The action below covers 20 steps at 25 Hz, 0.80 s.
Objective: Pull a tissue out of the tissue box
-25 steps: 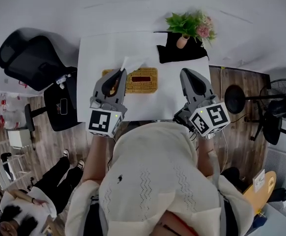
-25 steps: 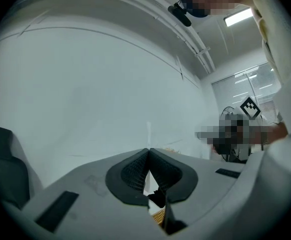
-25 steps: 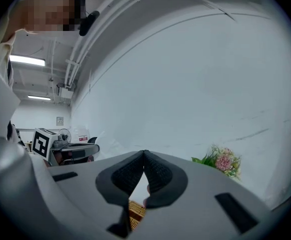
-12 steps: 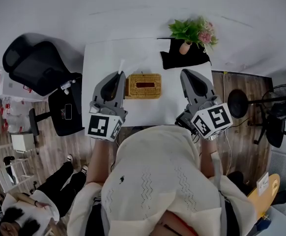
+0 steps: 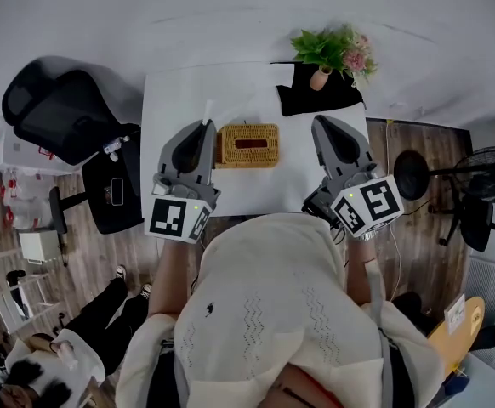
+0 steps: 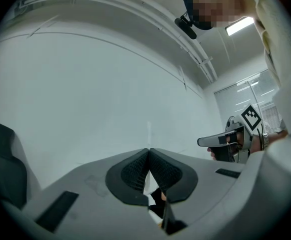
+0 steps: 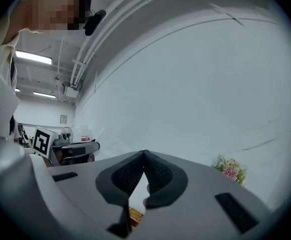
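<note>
Pinching a thin white tissue (image 5: 209, 110) between pressed-together jaws, the left hand-held gripper (image 5: 204, 126) is pointing toward 12 o'clock. The wicker tissue box (image 5: 247, 145) is sitting on the tabletop (image 5: 171, 92) at its 3 o'clock. The right hand-held gripper (image 5: 323, 122), jaws together and empty, is hovering at the box's 3 o'clock.

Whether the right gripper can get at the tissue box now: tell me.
Probably yes: the right gripper hangs just right of the tissue box with only bare table between them, though its jaws are shut.
</note>
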Each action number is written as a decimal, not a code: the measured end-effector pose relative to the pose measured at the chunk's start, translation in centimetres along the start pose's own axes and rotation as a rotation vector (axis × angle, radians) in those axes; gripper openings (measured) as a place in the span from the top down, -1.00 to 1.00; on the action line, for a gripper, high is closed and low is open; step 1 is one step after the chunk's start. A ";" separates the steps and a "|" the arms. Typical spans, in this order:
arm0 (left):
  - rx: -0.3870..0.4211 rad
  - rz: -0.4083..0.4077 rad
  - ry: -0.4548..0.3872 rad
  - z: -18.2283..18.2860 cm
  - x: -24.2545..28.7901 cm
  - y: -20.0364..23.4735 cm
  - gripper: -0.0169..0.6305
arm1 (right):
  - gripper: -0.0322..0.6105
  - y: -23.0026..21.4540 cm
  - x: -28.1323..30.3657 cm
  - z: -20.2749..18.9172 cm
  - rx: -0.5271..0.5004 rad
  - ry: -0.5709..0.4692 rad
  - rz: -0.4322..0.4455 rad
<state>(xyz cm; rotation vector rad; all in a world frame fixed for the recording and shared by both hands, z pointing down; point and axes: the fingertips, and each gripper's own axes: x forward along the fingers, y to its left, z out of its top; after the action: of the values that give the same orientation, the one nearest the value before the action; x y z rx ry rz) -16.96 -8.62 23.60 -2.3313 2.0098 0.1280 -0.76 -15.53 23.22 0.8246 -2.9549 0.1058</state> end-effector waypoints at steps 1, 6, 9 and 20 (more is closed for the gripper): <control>-0.001 -0.001 0.001 -0.1 0.0 0.0 0.91 | 0.90 0.0 0.0 0.0 -0.003 0.002 -0.001; -0.005 -0.009 0.004 -0.4 0.0 -0.1 0.91 | 0.90 0.2 0.2 -0.2 -0.011 0.007 0.004; -0.006 -0.011 0.005 -0.5 0.0 -0.1 0.91 | 0.90 0.2 0.3 -0.4 -0.011 0.010 0.004; -0.004 -0.020 0.009 -0.5 0.0 0.0 0.91 | 0.90 0.2 0.4 -0.3 -0.012 0.012 0.005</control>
<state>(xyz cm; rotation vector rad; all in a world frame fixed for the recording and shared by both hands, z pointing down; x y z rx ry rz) -16.92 -8.67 24.11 -2.3575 1.9920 0.1200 -1.21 -15.53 23.52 0.8127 -2.9436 0.0931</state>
